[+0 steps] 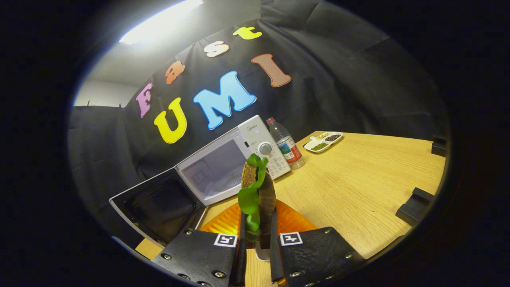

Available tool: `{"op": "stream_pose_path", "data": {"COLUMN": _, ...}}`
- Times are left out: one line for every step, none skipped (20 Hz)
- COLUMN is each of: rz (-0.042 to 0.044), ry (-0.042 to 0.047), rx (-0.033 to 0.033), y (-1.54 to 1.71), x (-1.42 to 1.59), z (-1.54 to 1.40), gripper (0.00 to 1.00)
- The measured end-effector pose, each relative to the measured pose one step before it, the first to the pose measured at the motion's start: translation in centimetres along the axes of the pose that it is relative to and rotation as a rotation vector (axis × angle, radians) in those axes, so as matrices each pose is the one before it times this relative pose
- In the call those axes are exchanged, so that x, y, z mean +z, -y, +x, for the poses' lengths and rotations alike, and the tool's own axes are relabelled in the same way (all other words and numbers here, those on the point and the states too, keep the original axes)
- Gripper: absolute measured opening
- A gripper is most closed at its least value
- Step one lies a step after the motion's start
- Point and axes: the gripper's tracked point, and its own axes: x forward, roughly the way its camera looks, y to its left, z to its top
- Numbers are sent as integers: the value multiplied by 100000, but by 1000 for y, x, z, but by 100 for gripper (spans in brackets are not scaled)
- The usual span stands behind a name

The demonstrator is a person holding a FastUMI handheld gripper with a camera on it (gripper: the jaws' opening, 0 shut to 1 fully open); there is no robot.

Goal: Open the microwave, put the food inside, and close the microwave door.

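Observation:
My gripper (258,218) is shut on the food (259,187), a stack of brown slices with a green leaf that stands upright between my fingers. Right under it lies an orange plate (297,220) on the wooden table (358,183). Beyond the food stands the white microwave (265,149). Its door (159,207) is swung wide open to the left and the pale cavity (217,171) shows. The food is in front of the cavity's right side, outside the oven.
A water bottle (287,145) stands just right of the microwave's control panel. Farther back on the table lies a white divided dish (323,142) with beans. Black blocks (416,205) sit along the table's right edge.

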Motion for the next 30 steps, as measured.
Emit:
{"op": "stream_pose_path", "data": {"rz": -1321, "ry": -25, "rx": 71, "y": -659, "x": 418, "z": 346, "gripper": 24}}
{"op": "stream_pose_path", "data": {"rz": -1618, "ry": 19, "rx": -117, "y": -714, "x": 430, "z": 429, "gripper": 24}}
{"op": "stream_pose_path", "data": {"rz": -1917, "ry": 387, "rx": 725, "y": -995, "x": 387, "z": 372, "gripper": 24}}
{"op": "stream_pose_path", "data": {"rz": -2183, "ry": 380, "rx": 787, "y": -1109, "x": 425, "z": 424, "gripper": 24}}
{"op": "stream_pose_path", "data": {"rz": -3105, "ry": 366, "rx": 606, "y": -1092, "x": 315, "z": 434, "gripper": 24}}
{"op": "stream_pose_path", "data": {"rz": -3745, "ry": 595, "rx": 391, "y": -1019, "x": 416, "z": 514, "gripper": 24}}
{"op": "stream_pose_path", "data": {"rz": -3394, "ry": 157, "rx": 114, "y": -819, "x": 248, "z": 612, "gripper": 24}}
{"op": "stream_pose_path", "data": {"rz": -2467, "ry": -231, "rx": 547, "y": -947, "x": 189, "z": 710, "gripper": 24}}
{"op": "stream_pose_path", "data": {"rz": -1896, "ry": -477, "rx": 590, "y": -908, "x": 59, "z": 722, "gripper": 24}}
{"op": "stream_pose_path", "data": {"rz": -2097, "ry": -531, "rx": 393, "y": -799, "x": 55, "z": 828, "gripper": 24}}
{"op": "stream_pose_path", "data": {"rz": -2111, "ry": -574, "rx": -110, "y": -706, "x": 30, "z": 842, "gripper": 24}}
{"op": "stream_pose_path", "data": {"rz": -2463, "ry": -139, "rx": -168, "y": -664, "x": 56, "z": 982, "gripper": 24}}
{"op": "stream_pose_path", "data": {"rz": -2277, "ry": -389, "rx": -627, "y": -579, "x": 37, "z": 1066, "gripper": 24}}
{"op": "stream_pose_path", "data": {"rz": -1572, "ry": -216, "rx": -409, "y": -525, "x": -24, "z": 1168, "gripper": 24}}
{"op": "stream_pose_path", "data": {"rz": -1549, "ry": -228, "rx": -641, "y": -552, "x": -7, "z": 1075, "gripper": 24}}
{"op": "stream_pose_path", "data": {"rz": -1771, "ry": -540, "rx": -1153, "y": -468, "x": -190, "z": 1374, "gripper": 24}}
{"op": "stream_pose_path", "data": {"rz": -1557, "ry": -446, "rx": -542, "y": -565, "x": -196, "z": 1144, "gripper": 24}}
{"op": "stream_pose_path", "data": {"rz": -1217, "ry": -774, "rx": -427, "y": -639, "x": -145, "z": 1304, "gripper": 24}}
{"op": "stream_pose_path", "data": {"rz": -1260, "ry": -52, "rx": -230, "y": -592, "x": -75, "z": 1256, "gripper": 24}}
{"op": "stream_pose_path", "data": {"rz": -1682, "ry": 256, "rx": -555, "y": -571, "x": 28, "z": 1245, "gripper": 24}}
{"op": "stream_pose_path", "data": {"rz": -1892, "ry": -227, "rx": -503, "y": -461, "x": -158, "z": 1218, "gripper": 24}}
{"op": "stream_pose_path", "data": {"rz": -1378, "ry": 304, "rx": 180, "y": -541, "x": -100, "z": 1279, "gripper": 24}}
{"op": "stream_pose_path", "data": {"rz": -471, "ry": -592, "rx": -205, "y": -420, "x": -273, "z": 1257, "gripper": 24}}
{"op": "stream_pose_path", "data": {"rz": 764, "ry": -1250, "rx": 88, "y": -389, "x": -352, "z": 1352, "gripper": 24}}
{"op": "stream_pose_path", "data": {"rz": 1319, "ry": -716, "rx": 963, "y": -579, "x": -135, "z": 1202, "gripper": 24}}
{"op": "stream_pose_path", "data": {"rz": 1050, "ry": -534, "rx": 468, "y": -524, "x": 123, "z": 1152, "gripper": 24}}
{"op": "stream_pose_path", "data": {"rz": 496, "ry": 115, "rx": 296, "y": -397, "x": 125, "z": 1107, "gripper": 24}}
{"op": "stream_pose_path", "data": {"rz": -255, "ry": 270, "rx": 140, "y": -357, "x": 339, "z": 1173, "gripper": 24}}
{"op": "stream_pose_path", "data": {"rz": -117, "ry": -285, "rx": -144, "y": -257, "x": 68, "z": 1135, "gripper": 24}}
{"op": "stream_pose_path", "data": {"rz": 223, "ry": 17, "rx": 480, "y": -340, "x": 221, "z": 1103, "gripper": 24}}
